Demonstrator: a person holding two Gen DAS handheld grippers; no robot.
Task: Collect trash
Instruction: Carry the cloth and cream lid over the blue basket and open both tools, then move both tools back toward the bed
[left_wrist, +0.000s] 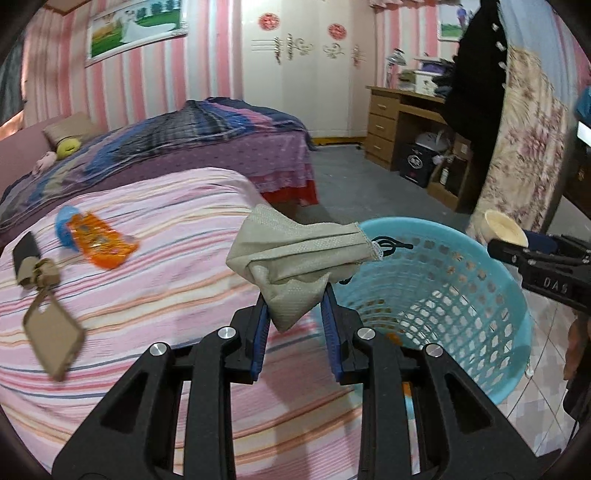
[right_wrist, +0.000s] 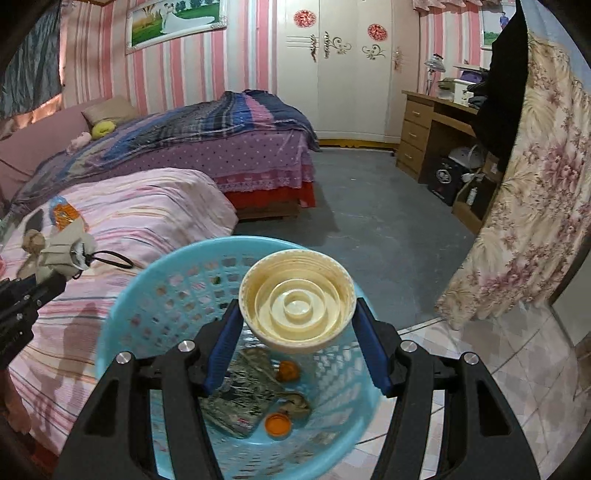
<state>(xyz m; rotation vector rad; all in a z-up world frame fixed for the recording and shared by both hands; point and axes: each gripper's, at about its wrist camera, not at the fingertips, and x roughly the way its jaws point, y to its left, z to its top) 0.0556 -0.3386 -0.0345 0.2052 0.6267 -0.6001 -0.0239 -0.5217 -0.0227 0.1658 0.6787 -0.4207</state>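
The left gripper (left_wrist: 295, 295) has its jaws drawn close together and pinched on a crumpled beige face mask (left_wrist: 295, 254), whose black ear loop dangles toward the basket. The mask hangs over the edge of the striped bed (left_wrist: 147, 295), just beside the near rim of the blue basket (left_wrist: 480, 332).

The right gripper (right_wrist: 295, 321) has its jaws about half open and clamped on the sides of a cream plastic lid (right_wrist: 297, 299), its ridged hollow side facing the camera. The lid is held right above the basket's mouth.

The blue basket, a perforated plastic tub, stands on the tiled floor against the bed. Inside it, seen from the right wrist view, lie a silvery crumpled wrapper (right_wrist: 243, 398), an orange bottle cap (right_wrist: 277, 424) and a second small orange piece (right_wrist: 288, 371), plus a scrap I cannot identify.

On the striped bed farther back rest an orange snack packet (left_wrist: 99, 240) with something blue beside it, and a set of keys on a tan tag (left_wrist: 51, 332).
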